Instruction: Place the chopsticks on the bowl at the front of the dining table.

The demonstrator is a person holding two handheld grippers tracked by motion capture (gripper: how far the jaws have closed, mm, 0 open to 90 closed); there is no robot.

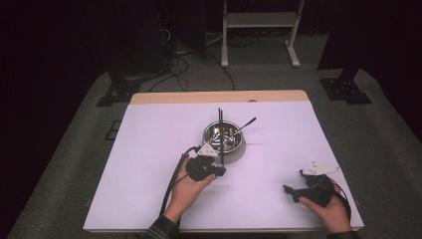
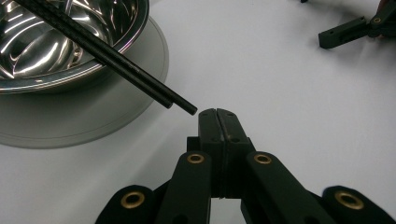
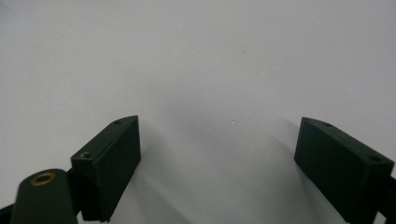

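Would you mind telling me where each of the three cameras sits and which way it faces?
High view: above the person's side, looking forward and down on the table; both forearms, the left gripper and the right gripper show.
Left gripper view: rides the left gripper, looking past its shut jaws at the chopsticks lying on the steel bowl.
Right gripper view: rides the right gripper, looking between its open jaws at bare table.
Shared: high and left gripper views both show bowl, chopsticks and right gripper.
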